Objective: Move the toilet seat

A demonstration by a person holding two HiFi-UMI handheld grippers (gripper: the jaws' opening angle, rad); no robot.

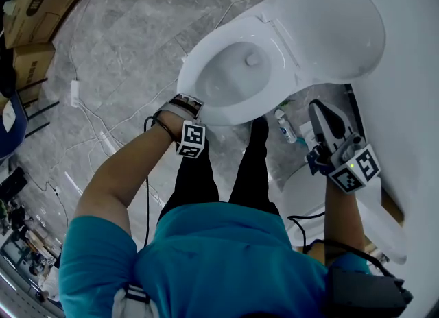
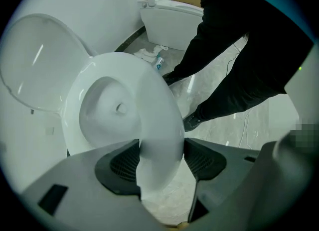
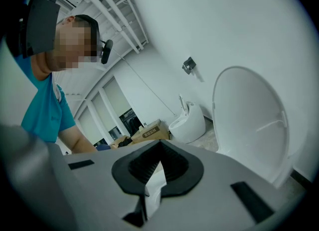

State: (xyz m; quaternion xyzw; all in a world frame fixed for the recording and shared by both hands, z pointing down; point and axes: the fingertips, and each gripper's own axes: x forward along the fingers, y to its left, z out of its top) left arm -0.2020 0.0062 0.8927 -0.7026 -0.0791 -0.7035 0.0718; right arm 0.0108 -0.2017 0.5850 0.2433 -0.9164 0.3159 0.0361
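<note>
The white toilet seat (image 1: 195,63) rings the bowl (image 1: 240,70), and its lid (image 1: 329,22) stands raised against the wall. My left gripper (image 1: 187,103) points down at the seat's front edge. In the left gripper view the seat (image 2: 159,100) is tilted up off the bowl (image 2: 107,108), and its front rim runs between the pads (image 2: 119,163) of my left gripper (image 2: 162,163), which press on it from both sides. My right gripper (image 1: 317,112) hangs right of the toilet, apart from it. In its own view my right gripper (image 3: 159,168) is shut on nothing and faces the lid (image 3: 249,120).
The person's dark legs (image 1: 226,166) stand just in front of the bowl. A small bottle (image 1: 287,126) lies on the floor by the toilet base. Cardboard boxes (image 1: 41,1) sit at the far left, with a cable (image 1: 89,111) across the marble floor. A second toilet (image 2: 172,21) stands nearby.
</note>
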